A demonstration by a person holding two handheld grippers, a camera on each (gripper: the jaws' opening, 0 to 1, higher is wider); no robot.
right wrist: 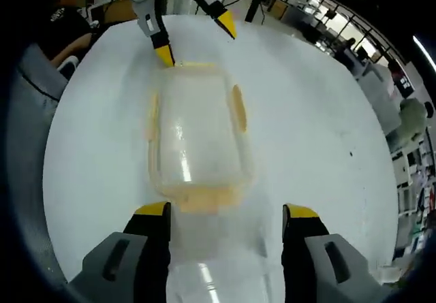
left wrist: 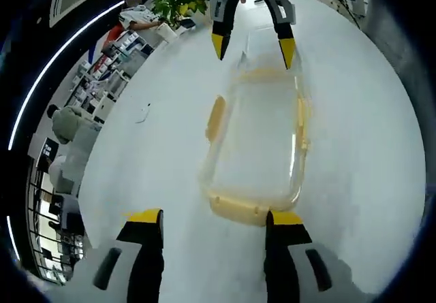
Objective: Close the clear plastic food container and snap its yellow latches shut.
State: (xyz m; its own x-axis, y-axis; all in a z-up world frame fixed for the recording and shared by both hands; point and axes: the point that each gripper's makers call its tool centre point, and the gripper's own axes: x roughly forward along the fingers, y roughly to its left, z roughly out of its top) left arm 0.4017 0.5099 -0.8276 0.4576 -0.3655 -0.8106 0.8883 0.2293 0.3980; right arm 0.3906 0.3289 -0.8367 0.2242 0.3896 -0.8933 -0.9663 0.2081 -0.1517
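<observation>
My right tool [right wrist: 226, 214], jaws apart, frames the clear flat plastic lid [right wrist: 216, 262], which lies open on the white round tabletop [right wrist: 320, 133], hinged back from the container's near end. The clear rectangular plastic food container [right wrist: 197, 139] sits mid-table, its yellow latches [right wrist: 238, 107] standing out from the long sides, unsnapped. My left tool [left wrist: 212, 220], jaws likewise apart and empty, stands at the opposite short end, one yellow tip just beside the yellow end latch [left wrist: 238, 209]. I judge this placement deliberate: one tool at each end, the left to steady the body, the right to fold the lid over. Closing has not yet begun.
</observation>
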